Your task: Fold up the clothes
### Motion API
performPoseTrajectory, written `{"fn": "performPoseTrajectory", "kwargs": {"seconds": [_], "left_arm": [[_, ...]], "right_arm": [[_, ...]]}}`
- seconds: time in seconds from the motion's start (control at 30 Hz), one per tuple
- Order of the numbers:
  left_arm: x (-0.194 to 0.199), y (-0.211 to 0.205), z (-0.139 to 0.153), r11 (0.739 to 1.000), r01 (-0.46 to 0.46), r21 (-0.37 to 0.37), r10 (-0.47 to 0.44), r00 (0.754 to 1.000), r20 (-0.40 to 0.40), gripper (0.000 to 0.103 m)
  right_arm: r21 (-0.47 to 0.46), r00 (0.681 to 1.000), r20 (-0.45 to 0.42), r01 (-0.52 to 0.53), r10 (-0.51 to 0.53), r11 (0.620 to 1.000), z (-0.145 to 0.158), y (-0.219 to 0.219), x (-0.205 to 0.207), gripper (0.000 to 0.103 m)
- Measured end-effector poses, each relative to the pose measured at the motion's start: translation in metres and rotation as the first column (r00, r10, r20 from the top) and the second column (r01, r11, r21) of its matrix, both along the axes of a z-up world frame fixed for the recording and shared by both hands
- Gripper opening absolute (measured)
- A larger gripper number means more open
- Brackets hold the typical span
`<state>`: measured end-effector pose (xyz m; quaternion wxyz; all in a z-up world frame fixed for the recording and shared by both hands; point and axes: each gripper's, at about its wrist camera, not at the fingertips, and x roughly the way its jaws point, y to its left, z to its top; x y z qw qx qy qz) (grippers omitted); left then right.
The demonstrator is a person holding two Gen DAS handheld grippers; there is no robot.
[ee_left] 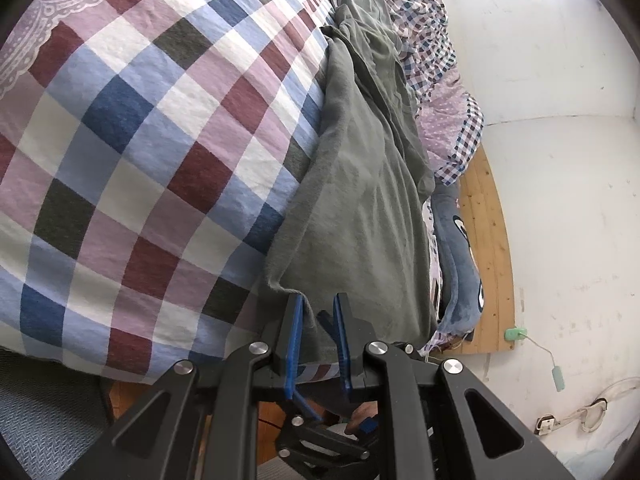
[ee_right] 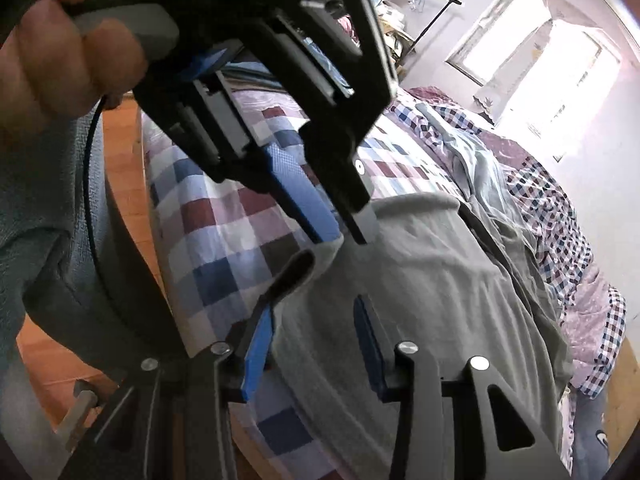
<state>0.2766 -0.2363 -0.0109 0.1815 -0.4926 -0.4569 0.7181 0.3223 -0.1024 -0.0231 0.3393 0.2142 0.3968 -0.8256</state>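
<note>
Lying along the right side of the bed [ee_left: 132, 128], near its foot: one grey garment [ee_left: 360, 200], long, soft, rumpled toward the far end, spreading over a checked bedcover in purple, blue, maroon and white.

Left gripper [ee_left: 318, 330]: straddling the near hem of the garment, blue pads [ee_left: 295, 332] parted with cloth running between them; not yet pinching, as far as the left wrist view is showing. In the right wrist view it is appearing from above, tips touching down on the near left corner of the cloth.

Right gripper [ee_right: 316, 344]: hanging over the near part of the garment, jaws standing wide apart, nothing between them. A hand [ee_right: 60, 64] is wrapping the left gripper's handle at the upper left of that view.

Also present: crumpled small-check bedding [ee_left: 432, 32] on the far right; a blue plush toy [ee_left: 460, 248] wedged between bed and wooden floor [ee_left: 486, 216]; a wall socket with cables [ee_left: 552, 424] low on the right.

Risks, judging from this layout:
- Left pads are sitting at the very hem, so the corner could be slipping out when lifted.
- Closing may be catching the bedcover beneath, dragging it along.
- The two grippers are crowding one corner; a collision is looking possible.
- The far end is bunching against the other bedding, likely skewing any fold.
</note>
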Motion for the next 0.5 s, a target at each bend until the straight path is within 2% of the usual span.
{"fn": "performPoseTrajectory", "kwargs": {"seconds": [0.1, 0.13, 0.23, 0.3, 0.33, 0.4, 0.5], "left_arm": [[0.001, -0.003, 0.001, 1.000, -0.015, -0.007, 0.015, 1.000, 0.003, 0.016], [0.001, -0.004, 0.001, 1.000, -0.023, -0.008, 0.023, 1.000, 0.004, 0.016], [0.003, -0.007, 0.003, 0.998, -0.045, -0.035, 0.046, 0.999, 0.007, 0.018], [0.008, -0.008, 0.010, 0.991, -0.060, -0.117, 0.060, 0.998, -0.001, 0.039], [0.011, -0.005, 0.016, 0.984, -0.061, -0.165, 0.059, 0.998, -0.020, 0.044], [0.018, 0.001, 0.030, 0.963, -0.064, -0.261, 0.050, 0.997, -0.060, 0.053], [0.030, 0.020, 0.053, 0.914, -0.044, -0.403, -0.009, 0.992, -0.128, 0.059]], "right_arm": [[0.005, 1.000, -0.008, 0.018, -0.018, 1.000, -0.001, -0.004, -0.003, 0.007], [-0.004, 0.999, -0.007, 0.034, -0.034, 0.999, 0.001, -0.003, -0.006, 0.001], [-0.065, 0.997, 0.046, 0.065, -0.062, 0.996, 0.013, 0.007, -0.017, 0.001], [-0.112, 0.993, 0.088, 0.087, -0.077, 0.990, 0.022, 0.014, -0.025, 0.001], [-0.135, 0.991, 0.109, 0.098, -0.083, 0.986, 0.026, 0.018, -0.029, 0.001], [-0.179, 0.986, 0.150, 0.103, -0.076, 0.978, 0.035, 0.023, -0.034, 0.001], [-0.223, 0.980, 0.186, 0.111, -0.069, 0.969, 0.048, 0.028, -0.037, 0.001]]}}
